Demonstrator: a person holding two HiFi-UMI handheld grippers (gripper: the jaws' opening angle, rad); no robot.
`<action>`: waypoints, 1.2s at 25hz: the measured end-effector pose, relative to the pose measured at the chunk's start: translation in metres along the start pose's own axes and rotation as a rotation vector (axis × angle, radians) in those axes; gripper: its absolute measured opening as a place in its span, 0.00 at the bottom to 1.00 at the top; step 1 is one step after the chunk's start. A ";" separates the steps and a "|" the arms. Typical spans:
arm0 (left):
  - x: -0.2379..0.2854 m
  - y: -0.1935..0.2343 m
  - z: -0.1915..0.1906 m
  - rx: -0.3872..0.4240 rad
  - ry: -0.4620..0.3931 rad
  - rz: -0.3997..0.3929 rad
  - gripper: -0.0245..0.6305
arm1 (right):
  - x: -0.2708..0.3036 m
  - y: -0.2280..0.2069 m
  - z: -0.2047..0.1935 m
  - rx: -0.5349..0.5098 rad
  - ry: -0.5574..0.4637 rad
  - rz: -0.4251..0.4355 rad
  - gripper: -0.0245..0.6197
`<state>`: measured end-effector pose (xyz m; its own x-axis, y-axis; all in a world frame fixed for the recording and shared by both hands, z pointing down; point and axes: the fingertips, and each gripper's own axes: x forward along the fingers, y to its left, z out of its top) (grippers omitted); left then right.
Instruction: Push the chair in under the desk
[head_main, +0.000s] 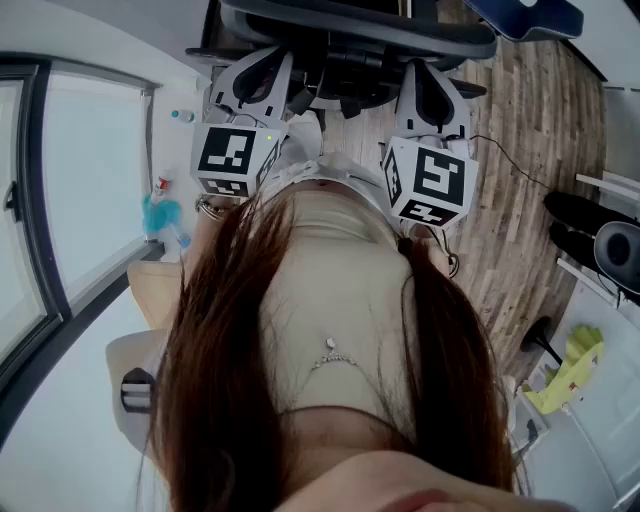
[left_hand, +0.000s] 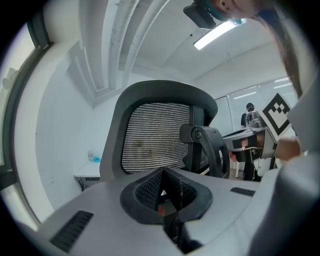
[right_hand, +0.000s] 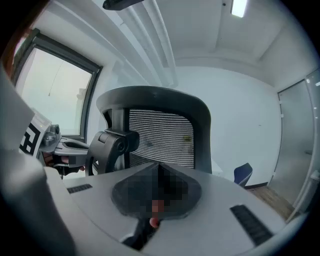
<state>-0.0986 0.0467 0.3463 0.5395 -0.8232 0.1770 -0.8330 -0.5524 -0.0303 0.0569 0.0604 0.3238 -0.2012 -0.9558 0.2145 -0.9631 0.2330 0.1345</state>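
Observation:
A black office chair with a mesh back (left_hand: 155, 145) (right_hand: 160, 137) stands just ahead of both grippers, at the top of the head view (head_main: 350, 40). My left gripper (left_hand: 162, 192) (head_main: 250, 90) is shut with nothing between its jaws and points at the back's left half. My right gripper (right_hand: 159, 187) (head_main: 432, 95) is also shut and empty, and points at the right half. Whether either tip touches the chair I cannot tell. The person's hair and chest hide the lower half of the head view. A black pivot joint (left_hand: 205, 145) (right_hand: 112, 145) on the chair sits between the grippers.
A small white desk (left_hand: 89, 175) with a bottle (left_hand: 92, 158) stands against the far wall at left. A large window (head_main: 60, 200) runs along the left. At right there is wood floor (head_main: 520, 150), a dark speaker (head_main: 615, 250) and a yellow object (head_main: 575, 370). A blue chair (right_hand: 243, 175) stands far right.

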 end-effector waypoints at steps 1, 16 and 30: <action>-0.001 0.000 -0.001 0.001 0.000 -0.003 0.04 | 0.000 0.000 0.000 0.001 -0.001 0.002 0.08; -0.004 0.004 -0.004 0.027 0.003 -0.018 0.05 | -0.004 -0.003 -0.004 -0.031 -0.009 -0.001 0.08; -0.009 0.007 -0.015 0.067 0.033 -0.023 0.11 | -0.008 -0.005 -0.024 -0.115 0.039 0.034 0.08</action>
<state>-0.1114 0.0521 0.3592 0.5534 -0.8058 0.2110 -0.8095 -0.5799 -0.0913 0.0675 0.0715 0.3449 -0.2238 -0.9398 0.2582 -0.9286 0.2861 0.2365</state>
